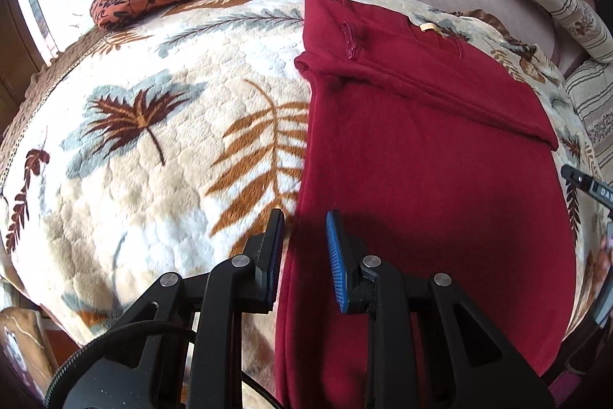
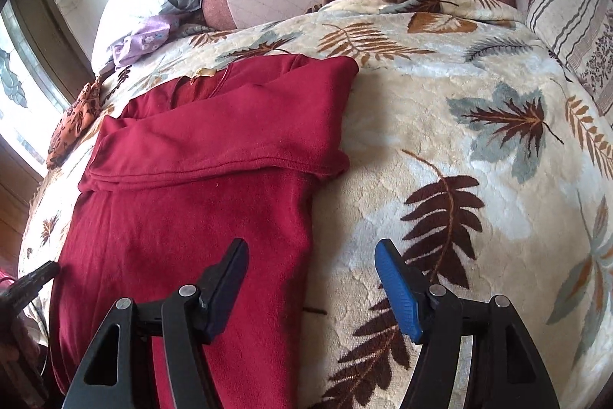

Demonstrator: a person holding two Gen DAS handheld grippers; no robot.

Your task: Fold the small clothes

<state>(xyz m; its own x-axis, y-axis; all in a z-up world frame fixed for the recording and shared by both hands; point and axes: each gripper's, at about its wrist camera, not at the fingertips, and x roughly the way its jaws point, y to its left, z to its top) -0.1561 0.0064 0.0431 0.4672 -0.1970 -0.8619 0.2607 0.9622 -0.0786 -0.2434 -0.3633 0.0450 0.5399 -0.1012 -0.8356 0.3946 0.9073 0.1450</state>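
Left gripper (image 1: 305, 223) held low, fingers (image 1: 339, 255) parted narrowly, nothing between. Right gripper (image 2: 311, 252) likewise low, fingers (image 2: 398, 290) spread wide, gripping nothing.

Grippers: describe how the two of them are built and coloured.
The left gripper and right gripper match: black angular linkage arms with triangular cut-outs and silver round pivot pins. Each has one ribbed blue pad and one dark finger. A black cable loops beneath the left one.
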